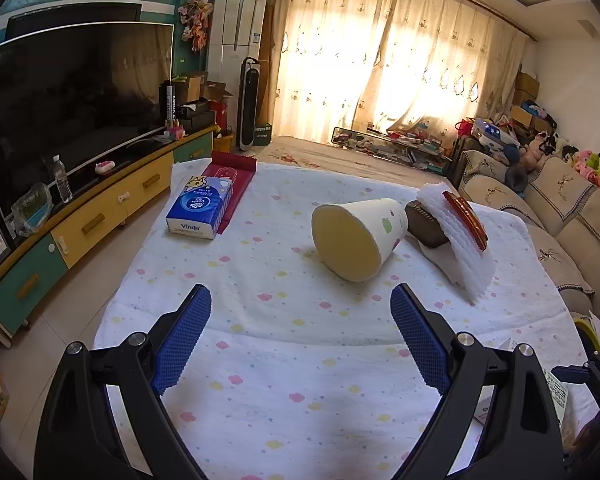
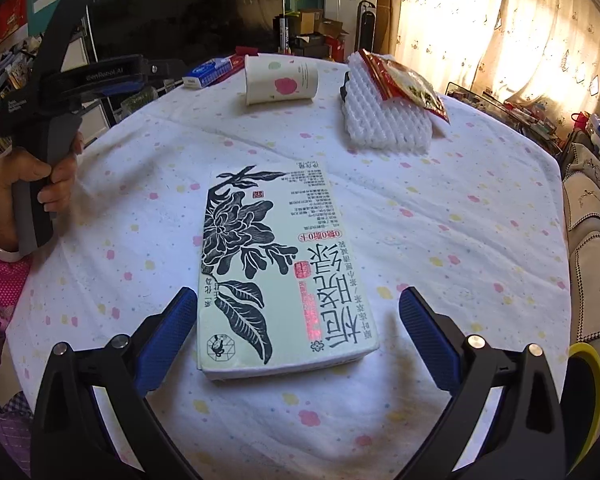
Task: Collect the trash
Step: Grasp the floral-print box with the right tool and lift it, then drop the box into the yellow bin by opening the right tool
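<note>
A white paper cup (image 1: 360,238) lies on its side on the cloth-covered table (image 1: 260,340), ahead of my open left gripper (image 1: 300,304). White foam netting (image 1: 456,240) with a red snack wrapper (image 1: 466,218) on top lies right of the cup. In the right wrist view, my open right gripper (image 2: 298,306) straddles the near end of a pale green tea carton (image 2: 278,268) lying flat. The cup (image 2: 282,80), the foam (image 2: 384,116) and the wrapper (image 2: 408,80) lie beyond it. The left gripper's body (image 2: 60,80) shows at the left, held by a hand.
A blue Vinda tissue pack (image 1: 198,208) lies on a red box (image 1: 232,184) at the table's far left. A TV cabinet (image 1: 80,220) stands left, a sofa (image 1: 560,220) right. A yellow-rimmed bin (image 2: 588,384) sits at the table's right edge.
</note>
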`<state>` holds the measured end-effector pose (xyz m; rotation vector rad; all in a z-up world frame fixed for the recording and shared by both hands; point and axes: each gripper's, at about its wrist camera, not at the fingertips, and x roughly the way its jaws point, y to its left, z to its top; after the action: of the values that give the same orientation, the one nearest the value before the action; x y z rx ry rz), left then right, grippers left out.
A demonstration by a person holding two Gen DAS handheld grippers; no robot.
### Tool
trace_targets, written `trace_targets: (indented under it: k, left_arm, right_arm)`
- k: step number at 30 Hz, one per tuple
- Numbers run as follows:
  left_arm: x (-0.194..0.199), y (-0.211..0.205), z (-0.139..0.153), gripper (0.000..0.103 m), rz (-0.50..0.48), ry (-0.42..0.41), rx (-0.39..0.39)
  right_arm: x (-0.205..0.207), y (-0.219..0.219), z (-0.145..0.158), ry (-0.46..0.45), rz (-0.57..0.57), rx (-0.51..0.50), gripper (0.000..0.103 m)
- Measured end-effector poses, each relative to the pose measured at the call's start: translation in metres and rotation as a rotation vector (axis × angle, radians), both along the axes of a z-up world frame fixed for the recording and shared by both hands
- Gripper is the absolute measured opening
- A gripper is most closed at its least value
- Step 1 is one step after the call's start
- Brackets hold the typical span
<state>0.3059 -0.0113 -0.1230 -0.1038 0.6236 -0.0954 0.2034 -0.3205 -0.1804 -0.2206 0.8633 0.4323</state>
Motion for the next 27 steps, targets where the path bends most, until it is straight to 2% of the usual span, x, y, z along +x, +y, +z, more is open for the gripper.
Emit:
trace_targets:
  k: [2, 4, 6, 12, 17, 22, 27]
  left_arm:
    - [0.000, 0.000, -0.001, 0.090, -0.002, 0.001, -0.001]
    - [0.000, 0.000, -0.001, 0.090, -0.003, 0.003, -0.002]
    - [-0.001, 0.000, -0.001, 0.090, -0.004, 0.001, -0.002]
    - [-0.001, 0.000, -0.001, 0.090, -0.004, -0.001, -0.001]
    - [-0.002, 0.000, -0.001, 0.090, -0.005, -0.001, -0.001]
    - [-0.002, 0.000, -0.001, 0.090, -0.005, -0.001, 0.000]
    - [-0.002, -0.001, -0.001, 0.090, -0.005, -0.001, 0.003]
  right_arm:
    - [0.000, 0.003, -0.003, 0.009, 0.004, -0.011, 0.096]
    - [0.001, 0.004, -0.004, 0.008, 0.003, -0.017, 0.091]
    - [0.001, 0.002, -0.004, 0.017, 0.001, -0.002, 0.073]
    - [-0.002, -0.008, 0.001, 0.015, -0.045, 0.046, 0.071]
    - [-0.015, -0.029, 0.022, -0.039, -0.106, 0.102, 0.069]
    - [-0.032, -0.071, 0.047, -0.118, -0.224, 0.129, 0.069]
    - [-0.048, -0.134, 0.063, -0.177, -0.394, 0.152, 0.069]
